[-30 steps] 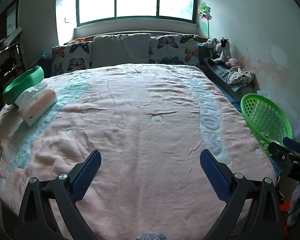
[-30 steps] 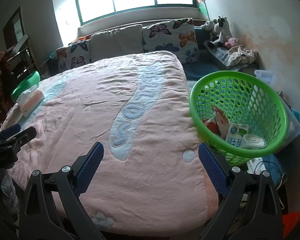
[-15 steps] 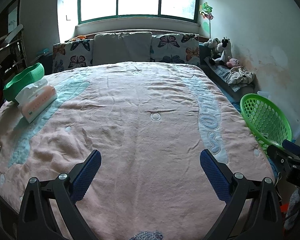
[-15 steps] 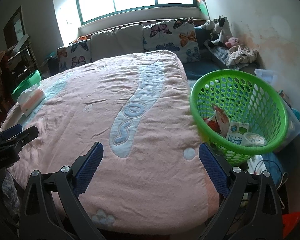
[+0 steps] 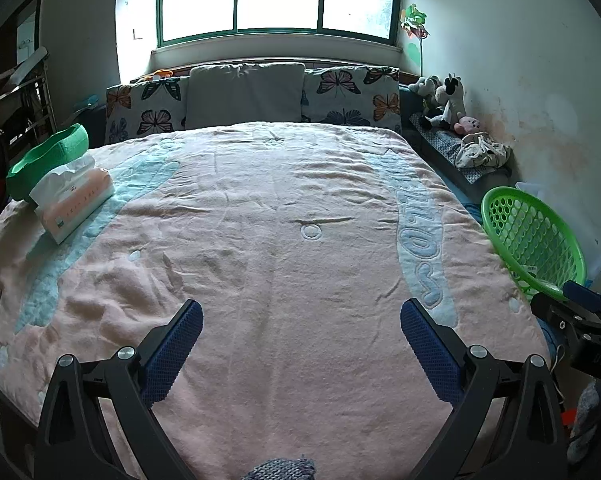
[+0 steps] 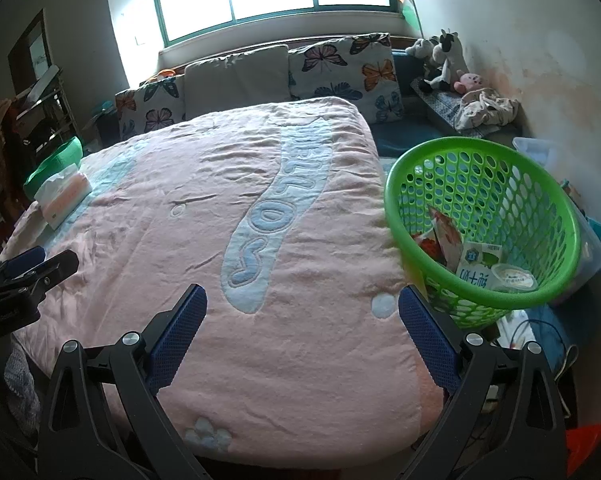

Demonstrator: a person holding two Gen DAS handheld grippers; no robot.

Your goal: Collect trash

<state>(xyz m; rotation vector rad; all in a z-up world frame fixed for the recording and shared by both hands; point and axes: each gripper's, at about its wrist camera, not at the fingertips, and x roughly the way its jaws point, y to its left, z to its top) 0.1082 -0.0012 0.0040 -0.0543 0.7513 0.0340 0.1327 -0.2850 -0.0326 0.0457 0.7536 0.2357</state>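
1. The green basket (image 6: 484, 232) stands beside the bed's right edge, just right of the right gripper (image 6: 302, 320); wrappers and a cup (image 6: 514, 278) lie inside it.
2. A tissue pack (image 5: 74, 196) rests on the pink blanket (image 5: 280, 220) far left.
3. The left gripper (image 5: 300, 334) and the right one hover at the bed's foot, jaws wide apart, holding nothing.

Left gripper (image 5: 301, 316) raised slightly and drawn back from the tissue pack (image 5: 73, 197), giving a flatter view across the blanket (image 5: 284, 220). Right gripper (image 6: 302, 300) shifted marginally relative to the green basket (image 6: 484, 232); jaws unaltered, spread wide.
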